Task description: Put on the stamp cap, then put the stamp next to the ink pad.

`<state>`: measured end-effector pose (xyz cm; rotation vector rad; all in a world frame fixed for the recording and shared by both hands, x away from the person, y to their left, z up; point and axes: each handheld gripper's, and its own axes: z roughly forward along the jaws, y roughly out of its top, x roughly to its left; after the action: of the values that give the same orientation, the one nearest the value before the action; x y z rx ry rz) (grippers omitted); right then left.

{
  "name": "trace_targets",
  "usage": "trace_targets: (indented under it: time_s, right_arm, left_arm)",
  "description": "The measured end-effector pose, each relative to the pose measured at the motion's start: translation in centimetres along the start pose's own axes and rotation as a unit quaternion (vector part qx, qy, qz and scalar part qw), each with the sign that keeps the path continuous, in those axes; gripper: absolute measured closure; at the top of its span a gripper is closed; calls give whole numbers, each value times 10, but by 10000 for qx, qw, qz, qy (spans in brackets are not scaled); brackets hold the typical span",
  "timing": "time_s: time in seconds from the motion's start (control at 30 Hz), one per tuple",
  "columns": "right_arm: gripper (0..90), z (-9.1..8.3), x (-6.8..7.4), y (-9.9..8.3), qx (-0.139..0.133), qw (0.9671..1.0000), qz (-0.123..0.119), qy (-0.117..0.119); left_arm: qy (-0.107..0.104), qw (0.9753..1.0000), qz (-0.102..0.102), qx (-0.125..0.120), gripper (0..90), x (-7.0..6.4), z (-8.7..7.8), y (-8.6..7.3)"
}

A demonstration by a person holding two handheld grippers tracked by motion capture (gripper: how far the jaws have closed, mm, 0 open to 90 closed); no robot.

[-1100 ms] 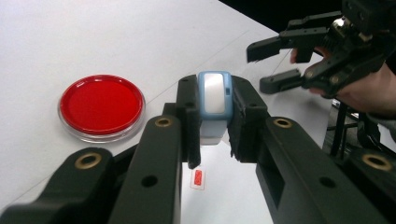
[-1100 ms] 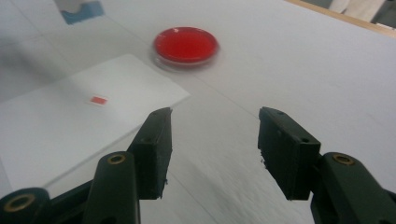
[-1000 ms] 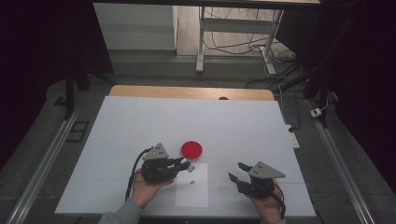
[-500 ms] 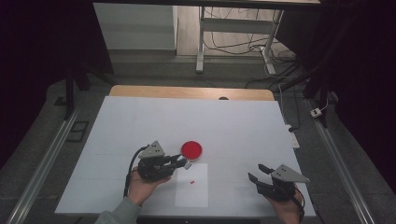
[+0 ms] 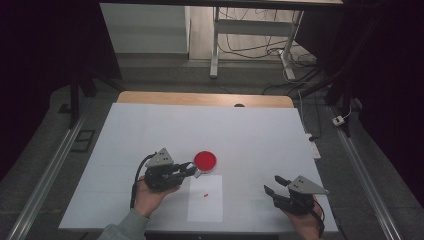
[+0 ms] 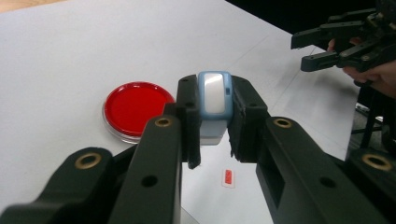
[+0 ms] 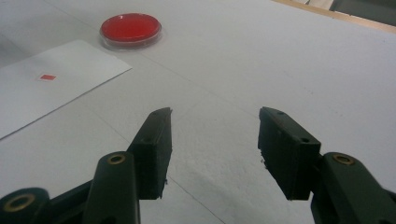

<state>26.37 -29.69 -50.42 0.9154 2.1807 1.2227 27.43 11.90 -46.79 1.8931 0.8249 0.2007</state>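
White table [image 5: 150, 130] first, then white paper sheet [image 5: 206, 207] near your edge, shallow red round dish with clear rim [image 5: 205, 160] just beyond it. Your left gripper [image 6: 212, 121] is clamped on a small light-blue and white plastic block [image 6: 214, 105], held above the table beside the dish. It looks light, stiff and smooth, could slip, so keep hold on its flat sides. Right gripper [image 7: 212, 140] jaws apart, holding nothing. Tiny red tag [image 5: 206, 194] lies on the sheet

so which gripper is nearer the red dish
Left. The left gripper sits right beside the red dish, holding a blue-and-white object. The right gripper is open, well off toward the table's right.
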Motion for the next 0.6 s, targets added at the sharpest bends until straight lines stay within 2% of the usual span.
trace_targets:
  time_s: [0.6]
  right_arm:
    - [444,2,1,1,19,10000,-38,42]
  left_arm:
    - [189,9998,-15,57,754,10,0,-1]
